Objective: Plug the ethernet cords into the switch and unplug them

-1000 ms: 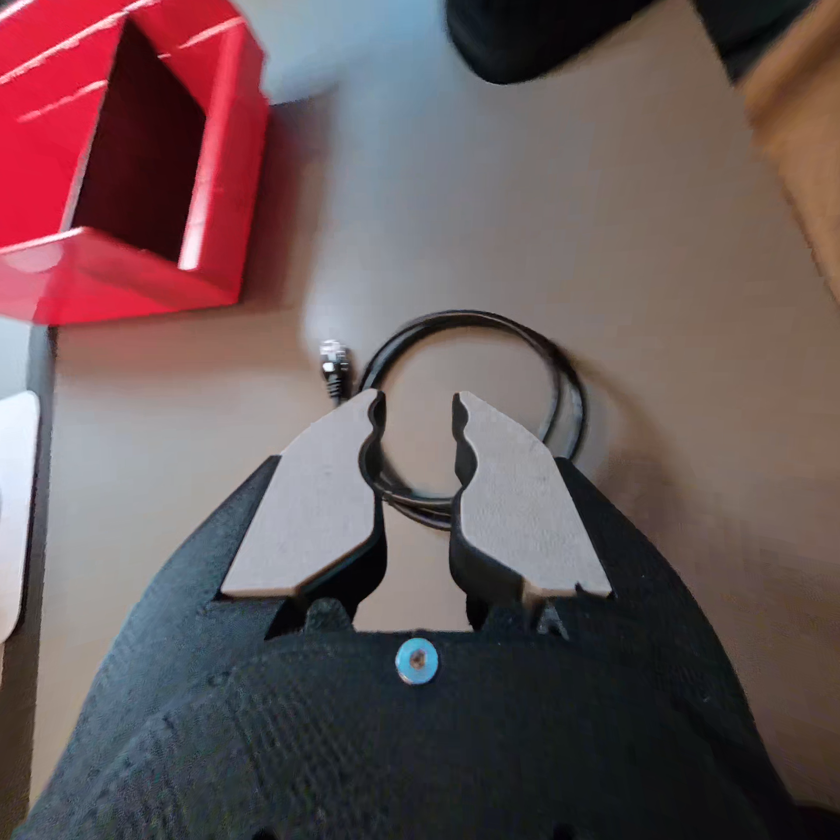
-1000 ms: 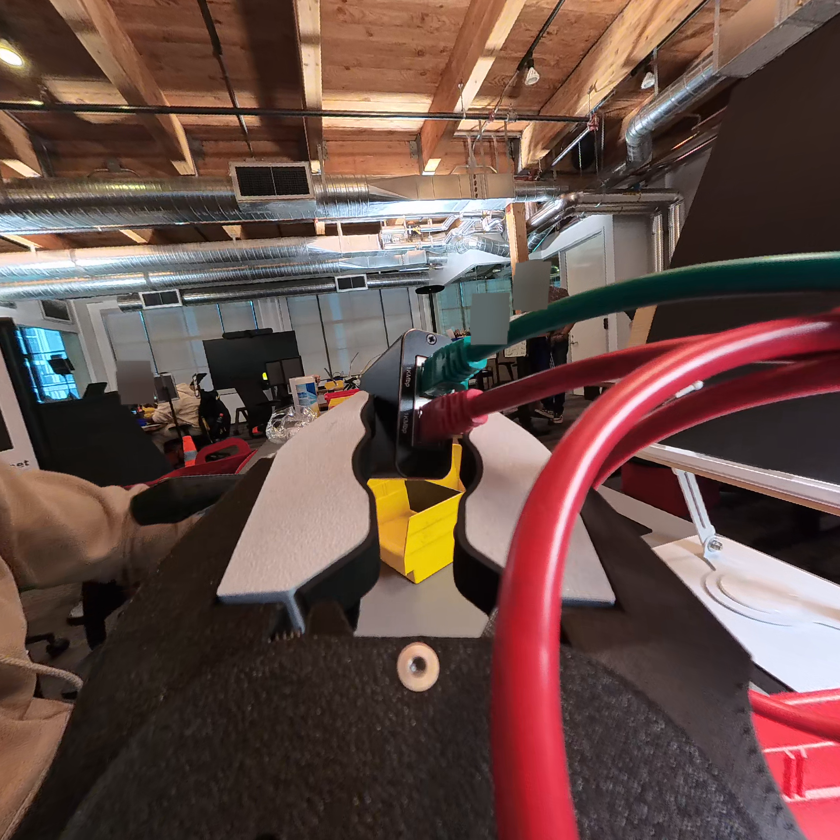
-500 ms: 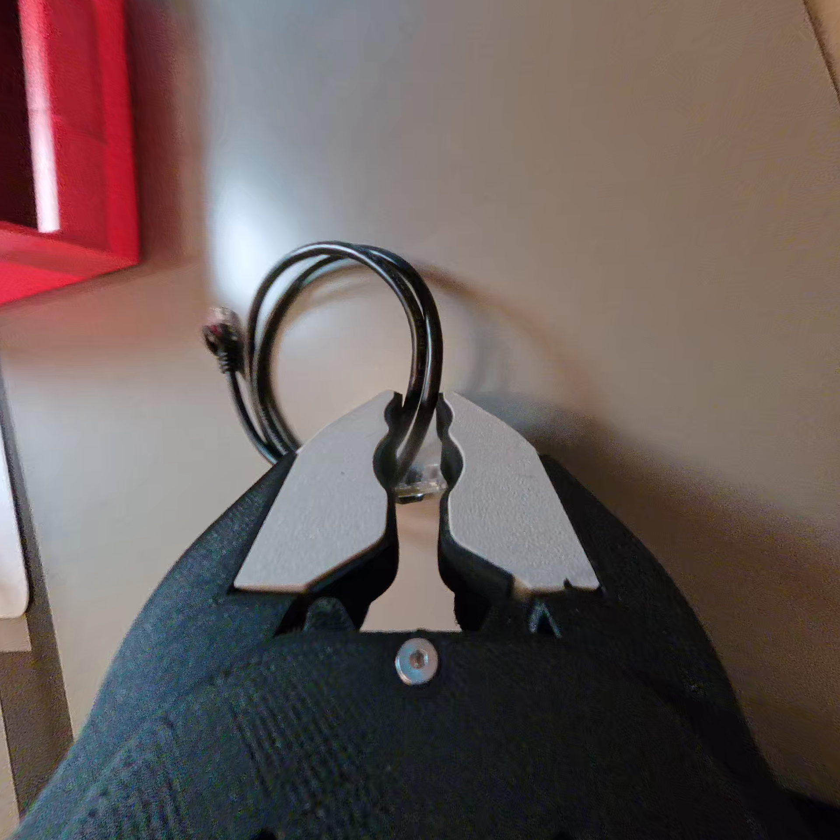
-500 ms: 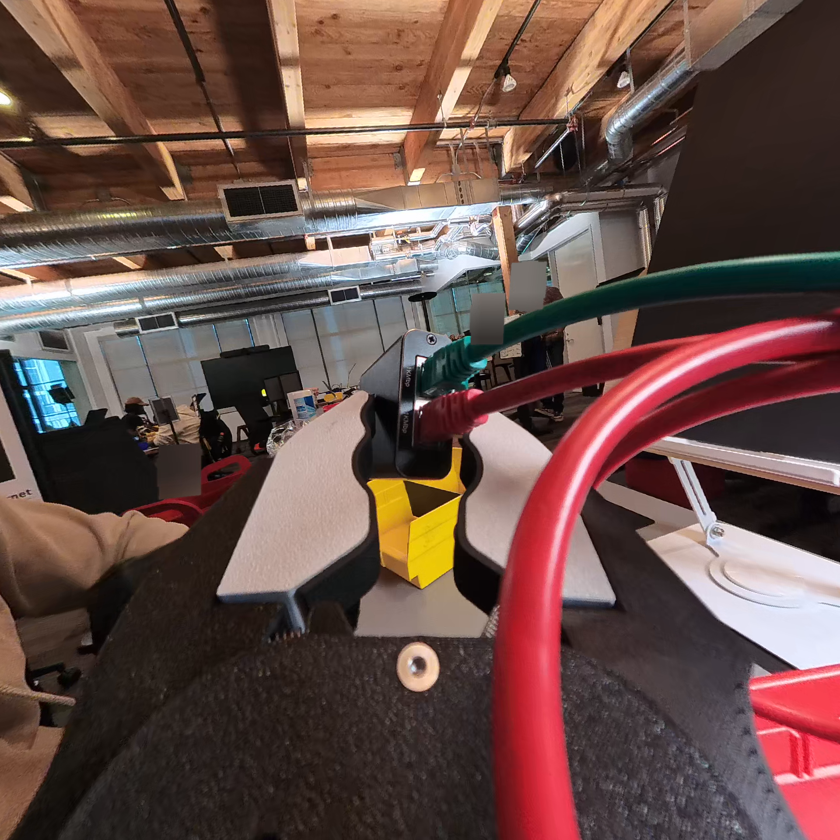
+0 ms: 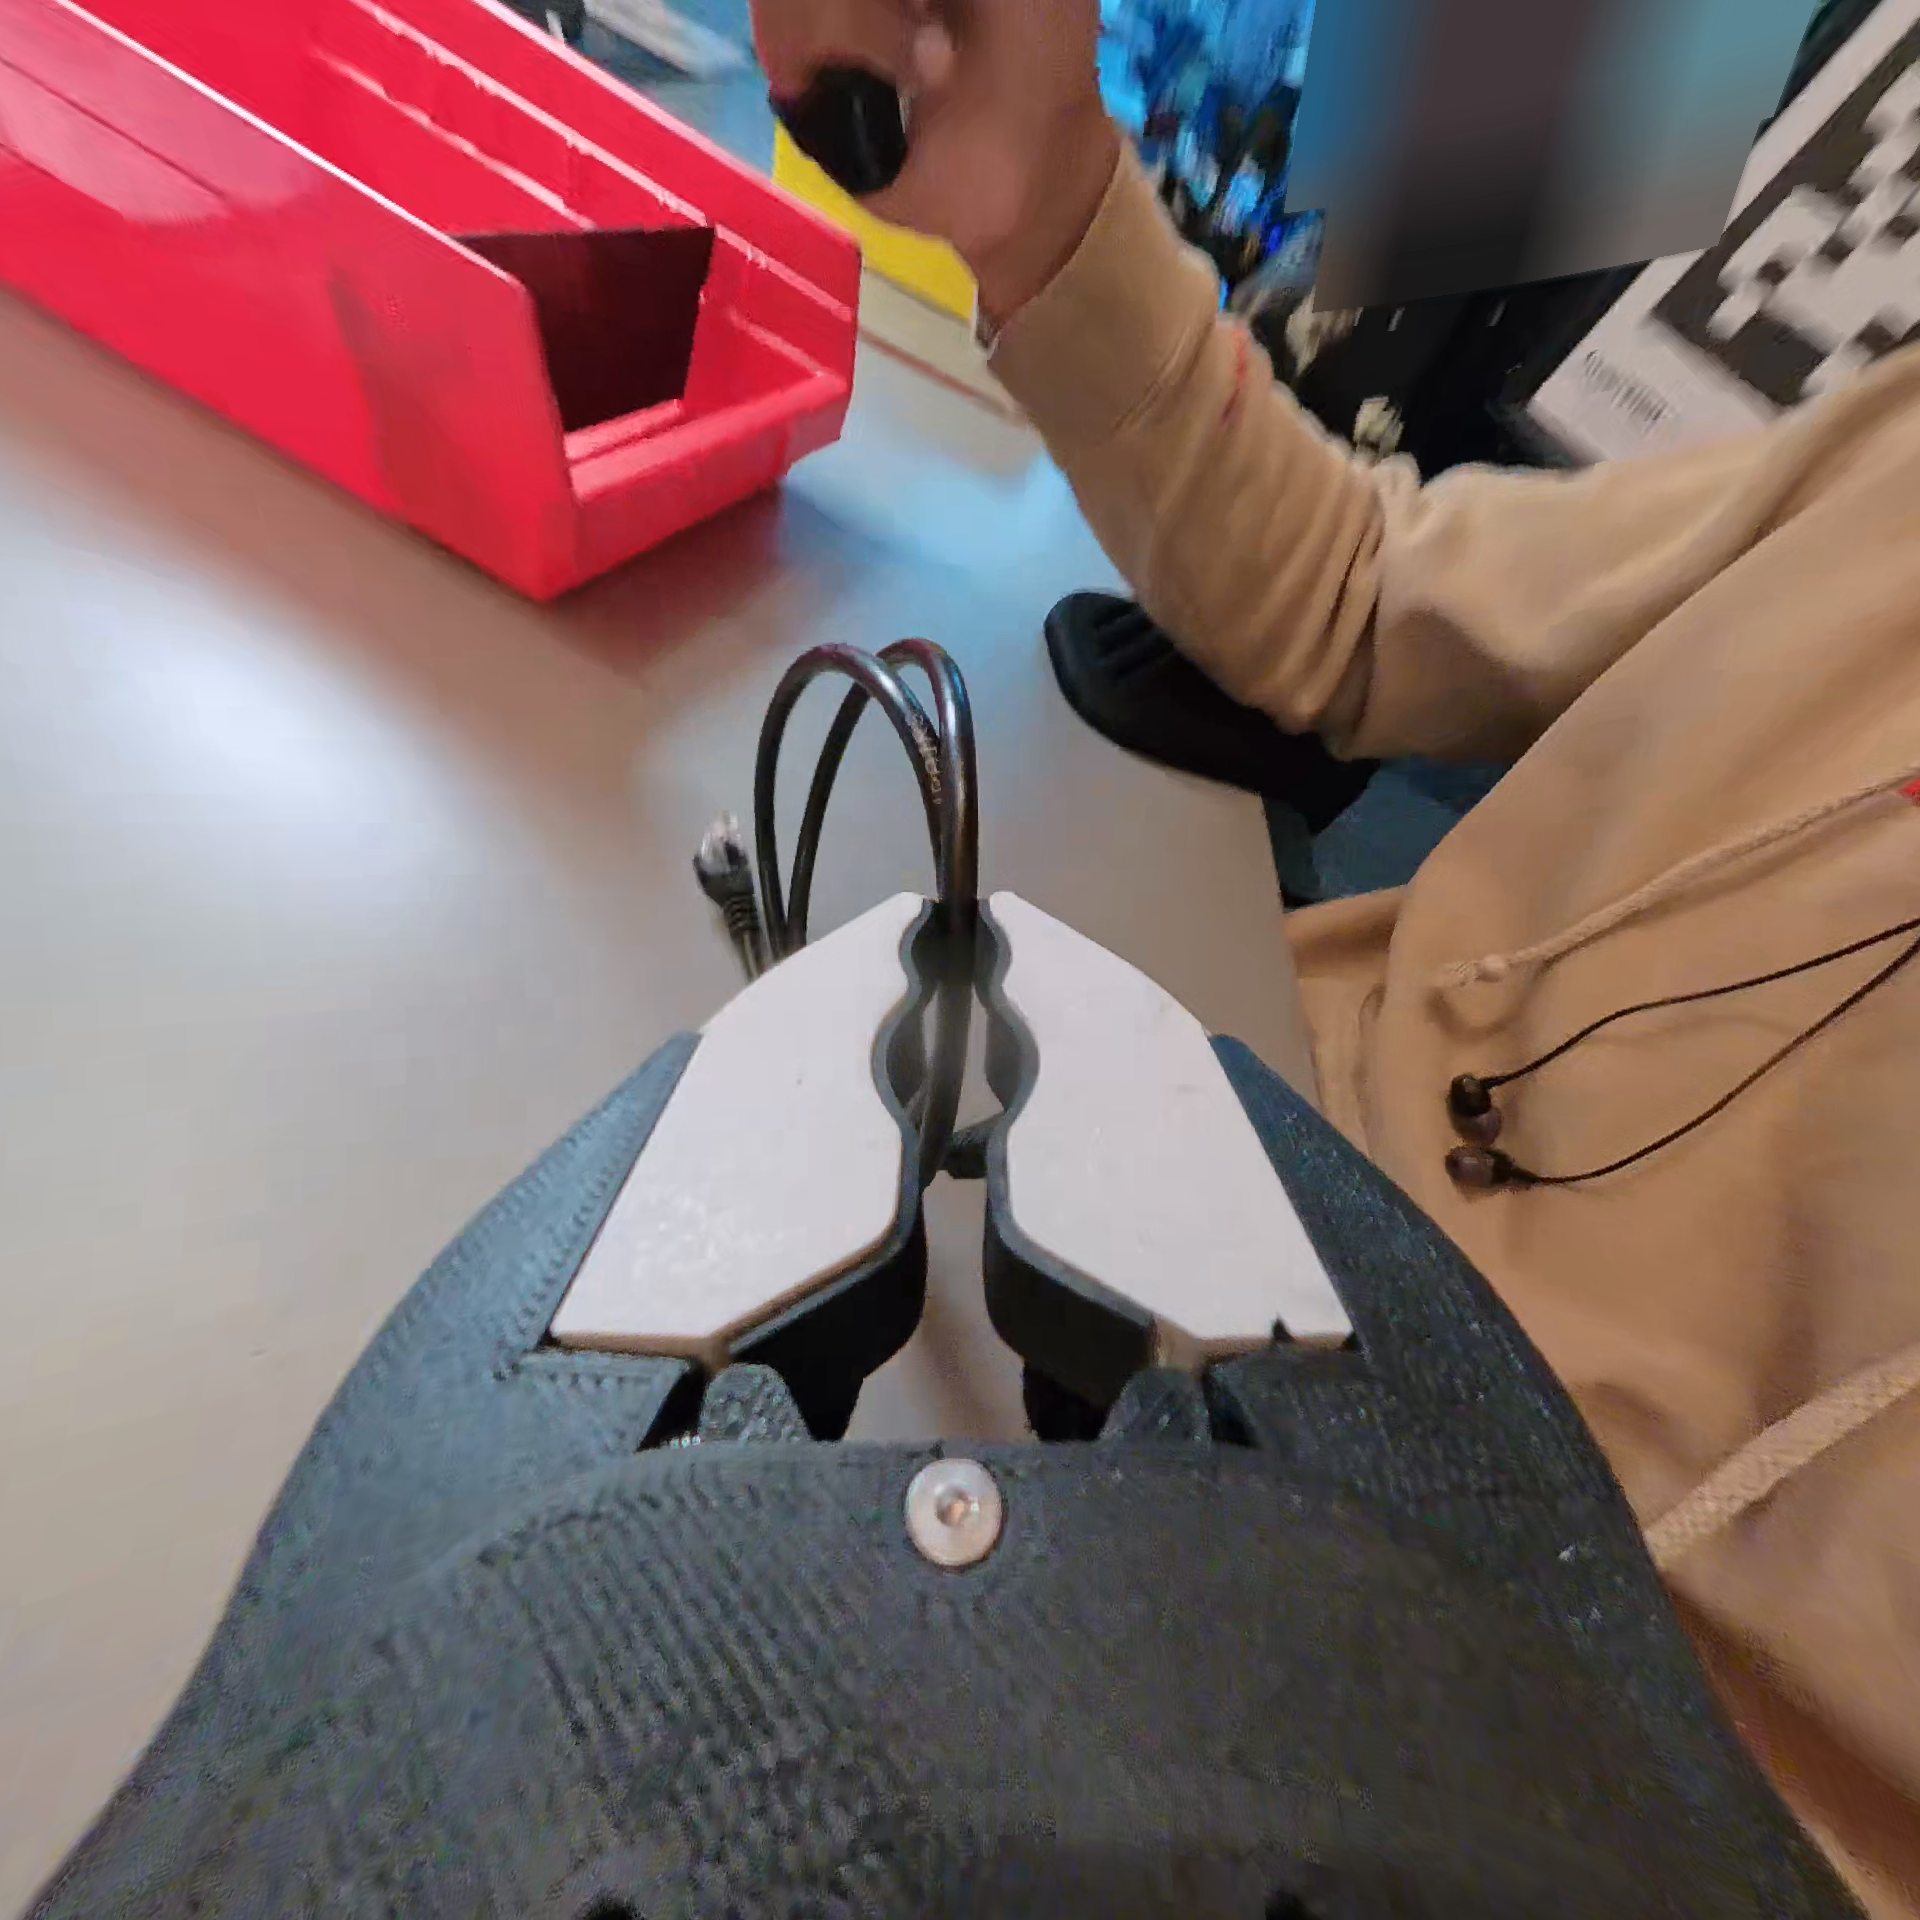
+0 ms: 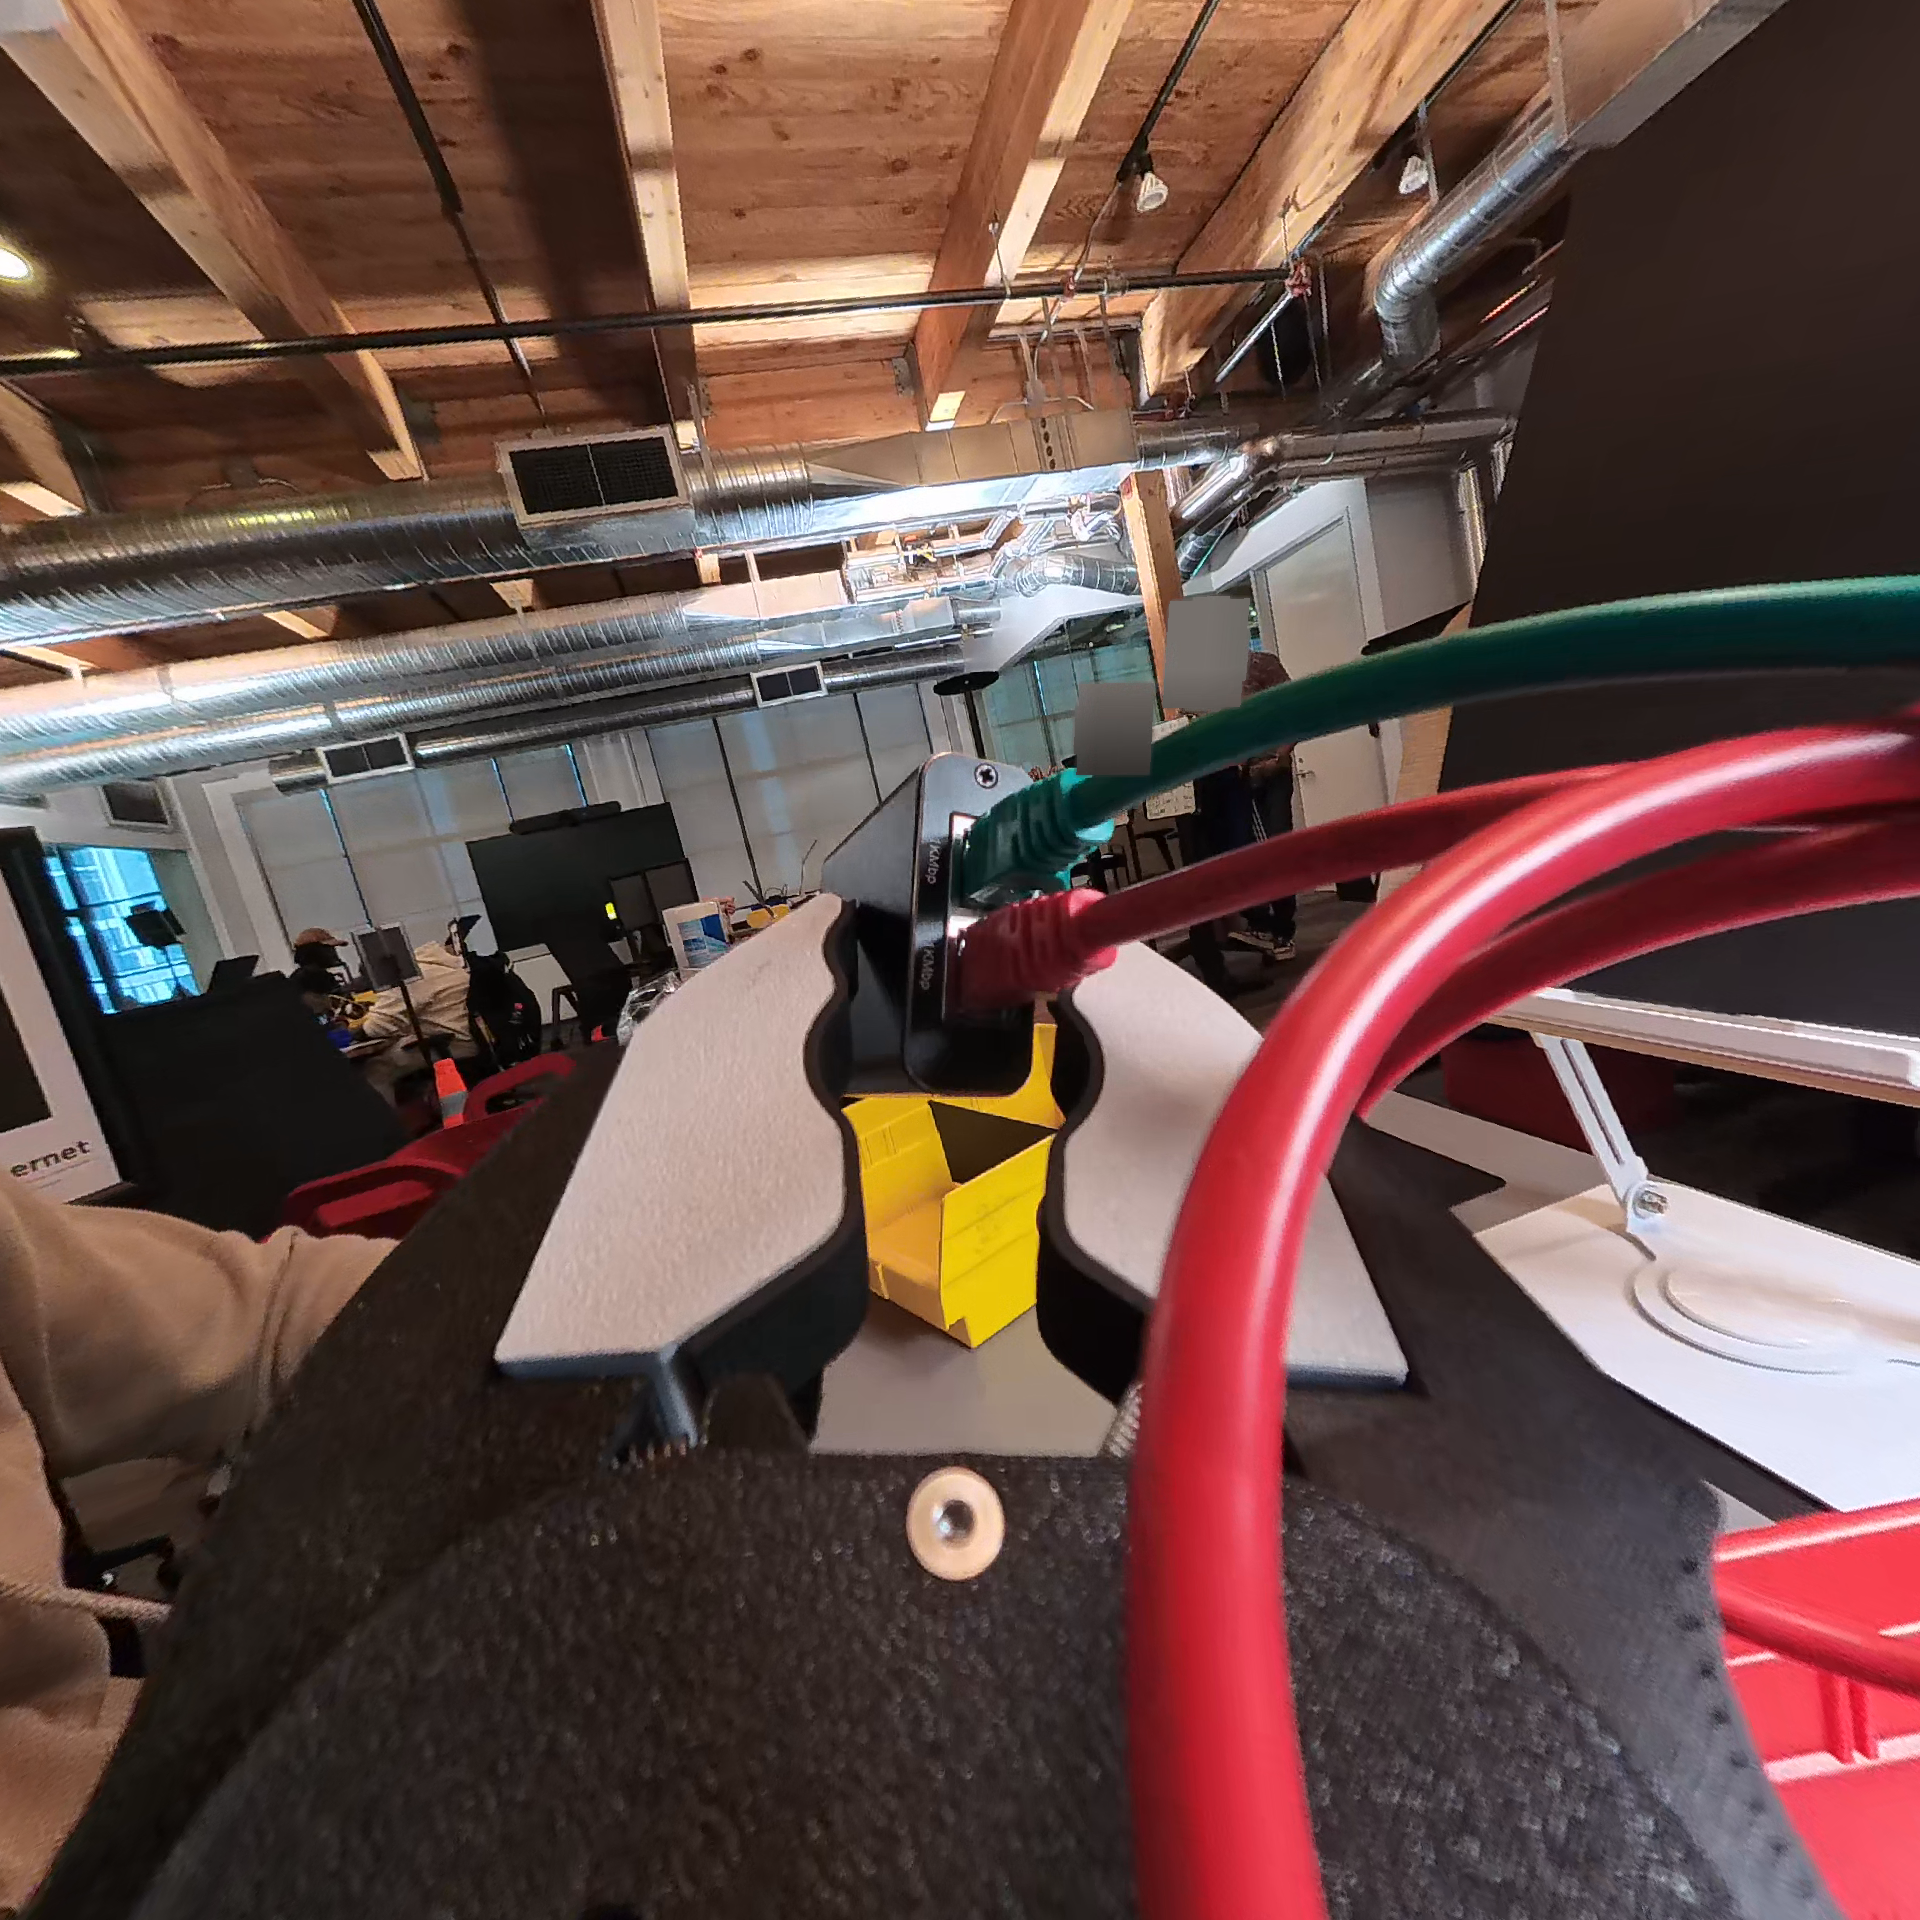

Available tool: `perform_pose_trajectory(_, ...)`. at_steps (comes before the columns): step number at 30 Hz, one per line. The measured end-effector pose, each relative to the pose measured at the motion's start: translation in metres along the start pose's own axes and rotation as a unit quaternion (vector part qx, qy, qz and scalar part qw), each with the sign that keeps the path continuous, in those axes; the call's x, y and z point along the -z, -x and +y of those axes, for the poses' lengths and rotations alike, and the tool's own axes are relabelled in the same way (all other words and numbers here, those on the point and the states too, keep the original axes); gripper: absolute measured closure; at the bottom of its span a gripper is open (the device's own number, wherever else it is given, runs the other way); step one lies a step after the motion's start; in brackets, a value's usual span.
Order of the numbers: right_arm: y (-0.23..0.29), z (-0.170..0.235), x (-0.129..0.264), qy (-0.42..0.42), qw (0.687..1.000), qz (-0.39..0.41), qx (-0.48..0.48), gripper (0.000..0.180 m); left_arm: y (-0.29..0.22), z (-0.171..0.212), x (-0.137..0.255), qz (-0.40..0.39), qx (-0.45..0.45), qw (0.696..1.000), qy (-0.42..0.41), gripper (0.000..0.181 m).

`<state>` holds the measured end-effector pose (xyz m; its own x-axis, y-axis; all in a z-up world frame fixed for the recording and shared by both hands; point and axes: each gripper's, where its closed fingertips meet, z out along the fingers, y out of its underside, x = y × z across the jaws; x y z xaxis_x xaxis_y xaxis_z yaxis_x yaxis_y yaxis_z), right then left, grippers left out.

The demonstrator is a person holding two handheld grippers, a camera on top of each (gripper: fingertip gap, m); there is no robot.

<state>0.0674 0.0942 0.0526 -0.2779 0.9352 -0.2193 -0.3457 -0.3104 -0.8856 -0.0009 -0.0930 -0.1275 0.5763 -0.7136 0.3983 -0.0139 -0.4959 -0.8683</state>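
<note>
My left gripper [image 5: 954, 914] is shut on a coiled black ethernet cord [image 5: 940, 748] and holds it up off the grey-brown table [image 5: 260, 883]. One plug [image 5: 724, 868] of the cord hangs free at the left of the loop. My right gripper [image 6: 951, 935] is shut on a small black switch [image 6: 904, 935] and holds it up in the air. A green cord [image 6: 1351, 696] and a red cord [image 6: 1195, 904] are plugged into its side. The red cord loops back over the right finger.
A red bin [image 5: 436, 281] stands on the table at the upper left, and shows at the lower right in the right wrist view [image 6: 1829, 1662]. A yellow bin [image 6: 956, 1216] stands beyond the right fingers. The person's tan sleeve [image 5: 1247, 468] and torso fill the right. My hands' fingertips stand some 25 cm from each other.
My left gripper closed on the black cord, lifted it off the table and swung to the right towards the person. The right gripper kept hold of the switch, barely moving.
</note>
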Motion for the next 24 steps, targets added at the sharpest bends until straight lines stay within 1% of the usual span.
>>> perform_pose_trajectory(3,-0.002,0.002,0.000,0.000,1.000,0.002,-0.006,0.145,0.018,-0.002,0.014,-0.033,0.044,0.998,-0.024,0.175)
perform_pose_trajectory(6,-0.004,0.005,-0.001,0.001,1.000,0.003,-0.016,0.145,0.040,0.004,0.026,-0.067,0.110,0.992,-0.002,0.175)
perform_pose_trajectory(8,-0.004,0.006,-0.001,0.002,1.000,0.003,-0.016,0.145,0.061,0.009,0.035,-0.113,0.132,0.985,0.004,0.175)
perform_pose_trajectory(10,-0.003,0.006,-0.001,0.004,1.000,0.003,-0.013,0.145,0.080,0.019,0.042,-0.158,0.134,0.977,0.041,0.173)
perform_pose_trajectory(12,-0.003,0.005,-0.001,0.005,1.000,0.003,-0.010,0.145,0.094,0.022,0.049,-0.204,0.118,0.970,0.061,0.162)
perform_pose_trajectory(13,-0.003,0.005,-0.001,0.005,1.000,0.003,-0.009,0.145,0.100,0.020,0.054,-0.232,0.099,0.965,0.066,0.157)
perform_pose_trajectory(15,-0.004,0.003,0.000,0.003,1.000,0.005,-0.008,0.145,0.104,0.007,0.062,-0.278,0.048,0.958,0.056,0.154)
perform_pose_trajectory(16,-0.005,0.003,0.001,0.002,1.000,0.006,-0.010,0.145,0.100,0.000,0.060,-0.281,0.031,0.958,0.050,0.153)
perform_pose_trajectory(17,-0.007,0.003,0.001,0.000,1.000,0.006,-0.013,0.145,0.094,-0.006,0.054,-0.267,0.024,0.962,0.047,0.153)
perform_pose_trajectory(19,-0.008,0.004,0.001,-0.003,1.000,0.005,-0.023,0.145,0.079,-0.006,0.032,-0.219,0.035,0.973,0.059,0.151)
perform_pose_trajectory(21,-0.007,0.005,0.000,-0.004,1.000,0.003,-0.030,0.145,0.068,0.008,0.004,-0.169,0.067,0.978,0.106,0.148)
perform_pose_trajectory(24,-0.004,0.004,-0.001,-0.001,1.000,0.001,-0.024,0.145,0.068,0.038,-0.033,-0.138,0.116,0.965,0.189,0.145)
